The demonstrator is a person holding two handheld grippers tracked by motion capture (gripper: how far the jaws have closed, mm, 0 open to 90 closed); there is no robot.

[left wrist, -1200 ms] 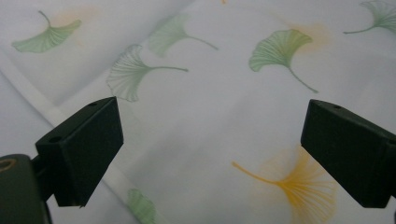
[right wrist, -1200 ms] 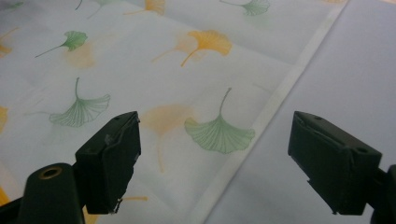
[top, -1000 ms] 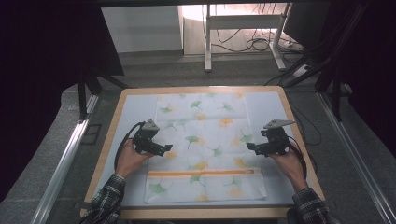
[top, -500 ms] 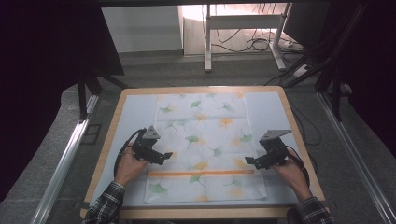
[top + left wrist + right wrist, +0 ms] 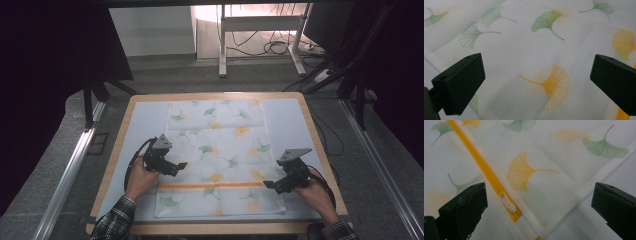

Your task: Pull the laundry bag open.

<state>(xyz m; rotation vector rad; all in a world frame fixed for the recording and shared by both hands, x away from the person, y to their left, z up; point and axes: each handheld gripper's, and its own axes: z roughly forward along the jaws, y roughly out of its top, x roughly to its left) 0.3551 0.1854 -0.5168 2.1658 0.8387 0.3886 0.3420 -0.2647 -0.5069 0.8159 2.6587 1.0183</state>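
Bag: a flat rectangular mesh laundry bag (image 5: 216,155) of thin white fabric, lying spread out on the middle of the bench, its long sides running away from the person.
Weave: fine ribbed netting, slightly see-through, with soft creases across it in the left claw view.
Print: fan-shaped ginkgo leaves in green, yellow-orange and pale outline, scattered over the whole surface.
Zipper: a bright orange zipper band (image 5: 486,173) crossing the bag near its near end, smooth and straight, bordered by white tape.
Zipper pull: a small white plastic zipper pull (image 5: 507,203), rounded, sitting on the band close to the bag's right edge, just above a ribbed white end tab.
Bench: a pale blue-grey top with a light wooden rim (image 5: 115,150), flat and matt.
Left claw: the left claw (image 5: 181,165) is over the bag's left edge, its blocky black jaws wide apart with only cloth below them; they have just been opening.
Right claw: the right claw (image 5: 267,184) is at the bag's right edge near the orange band, jaws also spread wide and gripping nothing; they too have just been opening.
Sleeves: checked fabric sleeves (image 5: 114,222) at the bench's near edge.
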